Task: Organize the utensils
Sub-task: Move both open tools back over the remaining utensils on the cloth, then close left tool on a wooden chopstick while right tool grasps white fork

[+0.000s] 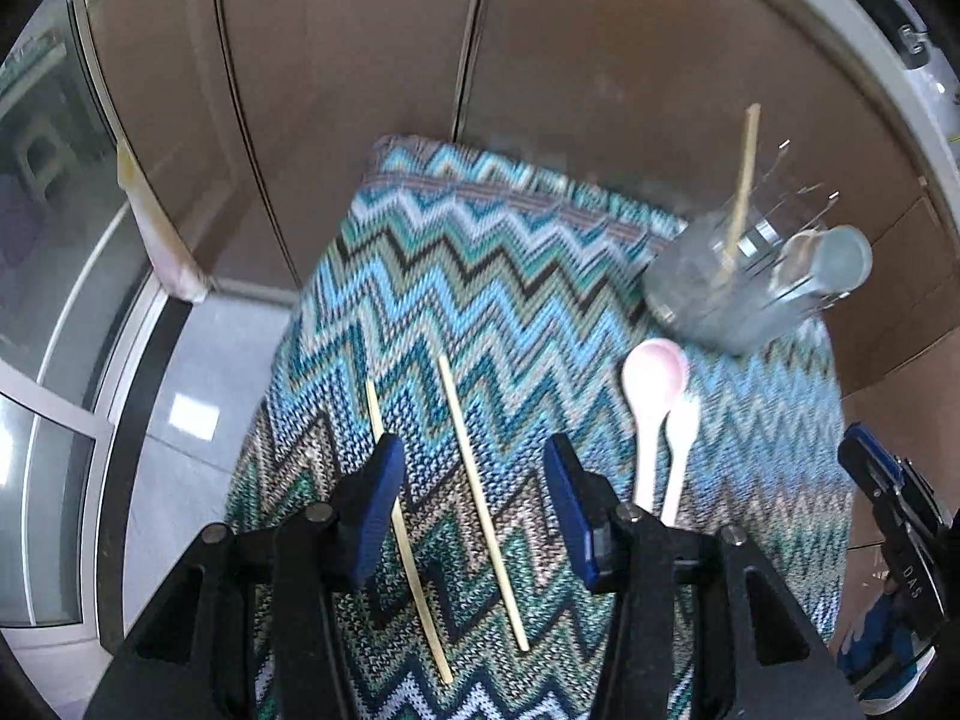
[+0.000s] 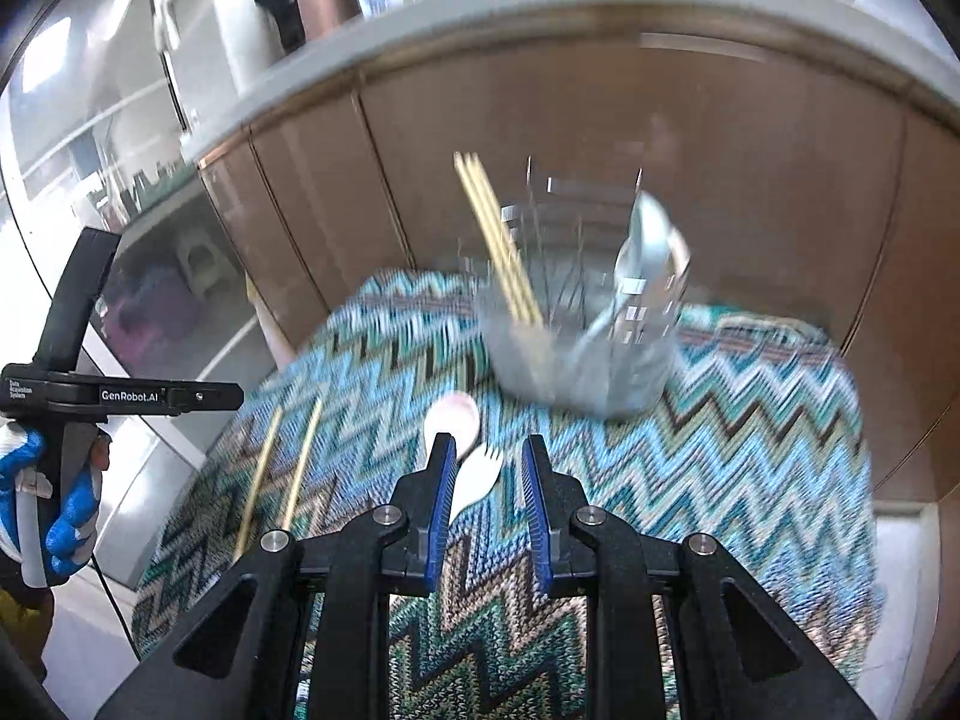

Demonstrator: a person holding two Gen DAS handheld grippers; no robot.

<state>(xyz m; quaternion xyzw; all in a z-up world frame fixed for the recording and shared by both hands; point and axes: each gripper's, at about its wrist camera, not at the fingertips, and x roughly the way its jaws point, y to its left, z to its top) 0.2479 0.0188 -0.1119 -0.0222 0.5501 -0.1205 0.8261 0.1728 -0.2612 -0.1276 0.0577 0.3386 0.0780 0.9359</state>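
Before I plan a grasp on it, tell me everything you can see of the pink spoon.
The pink spoon looks like glossy plastic or ceramic, pale pink with a whitish handle. It lies flat on the zigzag cloth, bowl up and toward the wire holder, handle toward the grippers. A white fork lies beside it, seemingly touching. No gripper holds it.

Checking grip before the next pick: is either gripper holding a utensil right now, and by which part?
Nothing is held. The left gripper stands open above the loose chopsticks; the right gripper is open over the white fork, not pressing it.
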